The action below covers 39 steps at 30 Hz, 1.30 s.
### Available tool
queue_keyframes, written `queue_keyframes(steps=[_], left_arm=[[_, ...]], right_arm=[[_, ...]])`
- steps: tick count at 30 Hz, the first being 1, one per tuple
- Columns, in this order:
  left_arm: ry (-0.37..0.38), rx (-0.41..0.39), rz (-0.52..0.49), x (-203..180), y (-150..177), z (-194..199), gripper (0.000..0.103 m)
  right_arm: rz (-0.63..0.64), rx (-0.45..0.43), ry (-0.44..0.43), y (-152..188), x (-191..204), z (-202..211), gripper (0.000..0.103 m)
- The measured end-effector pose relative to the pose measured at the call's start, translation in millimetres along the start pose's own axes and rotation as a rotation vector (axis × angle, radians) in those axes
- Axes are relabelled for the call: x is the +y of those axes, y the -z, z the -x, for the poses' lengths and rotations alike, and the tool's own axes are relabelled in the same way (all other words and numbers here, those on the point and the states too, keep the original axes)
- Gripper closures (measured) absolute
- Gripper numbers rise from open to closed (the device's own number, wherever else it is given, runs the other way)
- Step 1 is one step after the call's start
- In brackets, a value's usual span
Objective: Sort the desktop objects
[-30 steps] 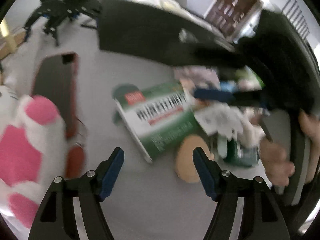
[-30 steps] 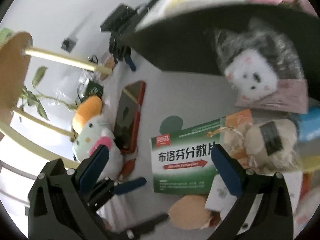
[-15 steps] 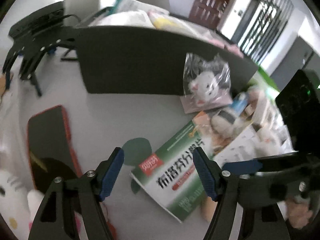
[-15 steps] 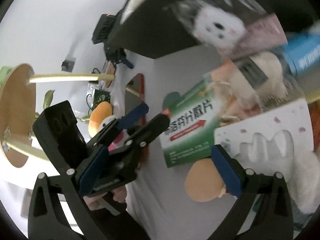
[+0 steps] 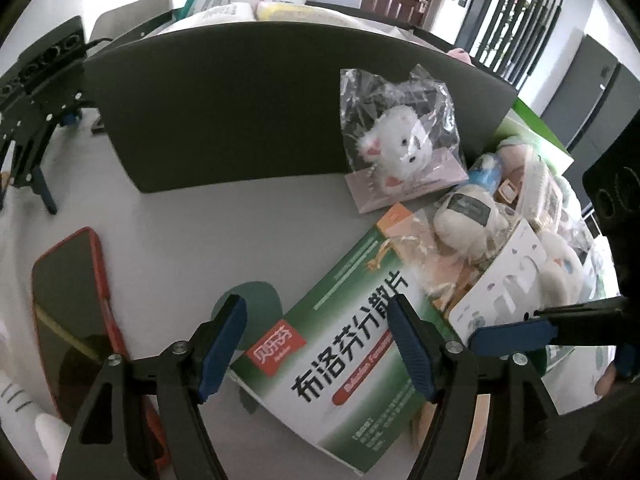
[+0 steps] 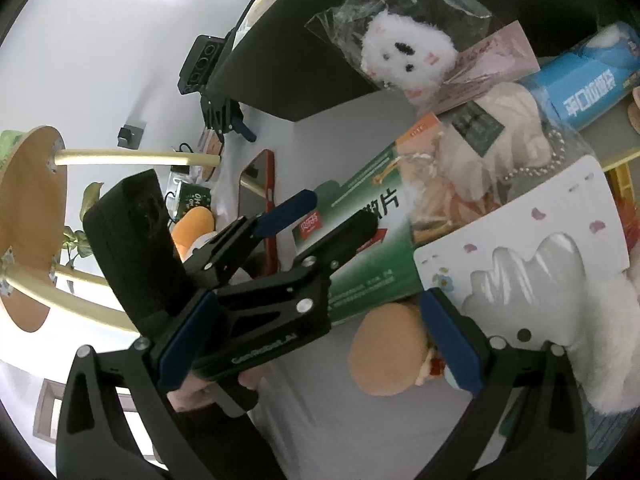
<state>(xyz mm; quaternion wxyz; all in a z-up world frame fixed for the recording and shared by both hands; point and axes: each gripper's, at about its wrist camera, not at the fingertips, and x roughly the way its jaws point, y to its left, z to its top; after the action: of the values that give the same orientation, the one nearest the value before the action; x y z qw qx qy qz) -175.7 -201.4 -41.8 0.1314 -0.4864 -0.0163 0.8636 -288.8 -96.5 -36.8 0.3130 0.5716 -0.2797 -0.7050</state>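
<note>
1. Red-cased phone (image 5: 68,312): far left of the grey surface (image 5: 224,236), lying flat, screen up, long axis running from near to far.
2. Left hand-held gripper (image 5: 316,344): low over the surface, jaws apart and opening; the near-left corner of the medicine box lies below and between them, no pad pressing on it.
3. Dark upright board (image 5: 256,104): stands behind the items, across the middle of the left wrist view.
4. Green-and-white medicine box (image 5: 340,344): centre of the surface, lying flat, printed face up. Long axis diagonal, from near-left up to far-right; its orange-tipped end points at the pile.
5. Bagged white plush toy (image 5: 400,144): leans against the board, beyond the box's far end.
6. Cream plush with dark label (image 5: 468,216): rests on the box's far-right end.
7. White blister card (image 6: 536,264): overlaps the box's right edge.
8. Right hand-held gripper (image 6: 320,340): jaws wide, nothing grasped; the left gripper's body and a tan round plush (image 6: 388,344) lie between its fingers in its own view.
</note>
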Motion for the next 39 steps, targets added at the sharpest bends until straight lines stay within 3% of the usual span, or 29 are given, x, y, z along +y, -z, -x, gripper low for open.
queue_keyframes(steps=[2, 5, 10, 17, 27, 31, 34, 36, 39], left_arm=[[-0.001, -0.001, 0.016, 3.9, 1.2, -2.0, 0.021], [0.029, 0.003, 0.062, 10.7, 5.8, -6.2, 0.009], [0.035, 0.014, 0.018, -4.6, 14.4, -3.2, 0.009], [0.062, 0.043, -0.004, -24.2, 46.2, 11.0, 0.009], [0.082, -0.007, 0.096, 7.1, 44.8, 51.3, 0.01], [0.065, -0.03, 0.124, 19.4, 32.0, 59.1, 0.017], [0.039, -0.04, 0.13, 27.0, 20.7, 64.2, 0.024], [0.026, -0.048, 0.144, 33.1, 14.9, 69.2, 0.026], [0.019, -0.062, 0.164, 44.1, 7.8, 77.6, 0.027]], right_arm=[[-0.031, 0.009, -0.03, 1.4, -5.4, -6.1, 0.001], [-0.041, -0.044, -0.002, 2.2, -5.9, -6.8, 0.0], [-0.037, -0.1, 0.019, 1.5, -5.7, -6.1, 0.0], [-0.034, -0.096, -0.091, -2.6, -10.2, -5.2, 0.0], [0.034, -0.069, -0.096, -1.7, -0.7, -20.7, 0.0], [0.06, -0.078, -0.078, -5.3, -1.1, -21.6, 0.001], [0.072, -0.066, -0.002, -9.9, -2.1, -28.5, 0.009], [0.076, -0.067, 0.036, -13.4, -3.9, -31.0, 0.021], [0.068, -0.068, 0.07, -21.2, -6.2, -33.0, 0.03]])
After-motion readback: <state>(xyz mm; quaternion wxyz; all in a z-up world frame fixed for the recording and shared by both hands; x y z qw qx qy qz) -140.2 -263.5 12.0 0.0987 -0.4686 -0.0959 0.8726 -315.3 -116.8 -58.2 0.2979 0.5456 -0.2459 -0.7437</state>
